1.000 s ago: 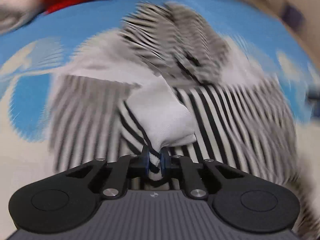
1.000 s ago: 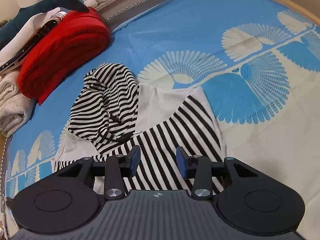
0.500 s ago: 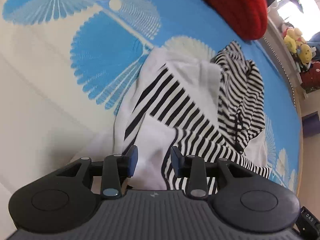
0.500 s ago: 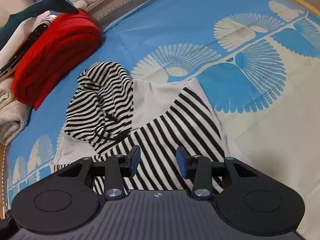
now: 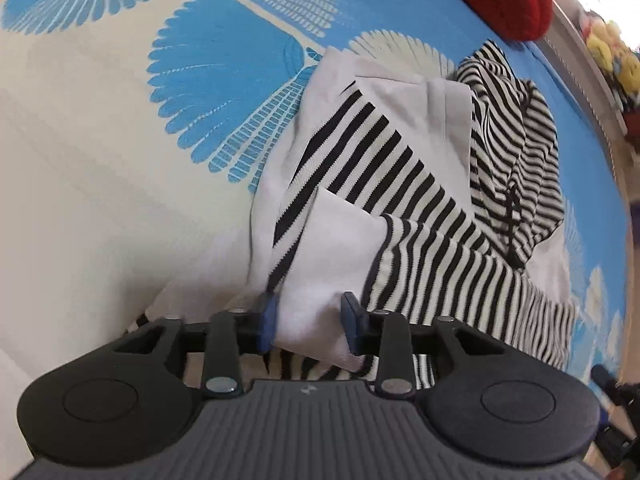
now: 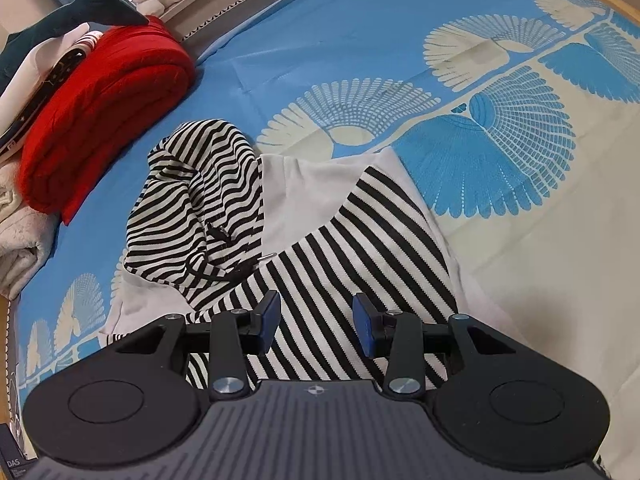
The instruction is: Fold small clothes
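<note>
Surface: bed with blue and cream fan-print sheet. At its far edge a stack of folded laundry, one red sweater on top, plush toys behind.

Task item: one striped hoodie, black and white, lying mid-sheet and partly folded; hood crumpled toward the red sweater, white inner fabric exposed beside it.

Left gripper: jaws closing, white cuff between the pads; pads not visibly pressing on it. Right gripper: jaws parted, hovering over striped cloth, grasping nothing.

Handling, as a judgement: knit is soft, light and limp; it will sag and drag neighbouring layers when lifted. Not fragile, not slippery. Best taken at cuff or hem, where the doubled edge gives the pads bulk.

Count: one hoodie, two grippers, one drawstring visible.
</note>
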